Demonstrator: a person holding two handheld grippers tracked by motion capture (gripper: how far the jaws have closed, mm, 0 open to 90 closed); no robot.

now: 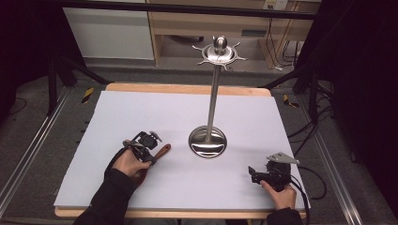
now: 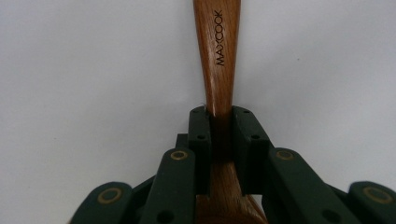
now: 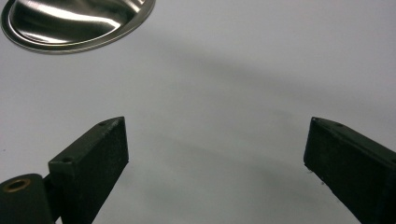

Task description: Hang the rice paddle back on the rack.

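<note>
White table, wooden handle clamped between left gripper jaws, right gripper jaws wide, empty

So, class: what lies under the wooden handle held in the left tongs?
Under the wooden handle, the white table sheet shows on both sides. The left tongs, shut on the handle, cover its lower end.

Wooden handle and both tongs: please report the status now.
Left tongs shut on wooden handle, flat on table. Right tongs open, empty. Metal stand between them, apart from both.
</note>
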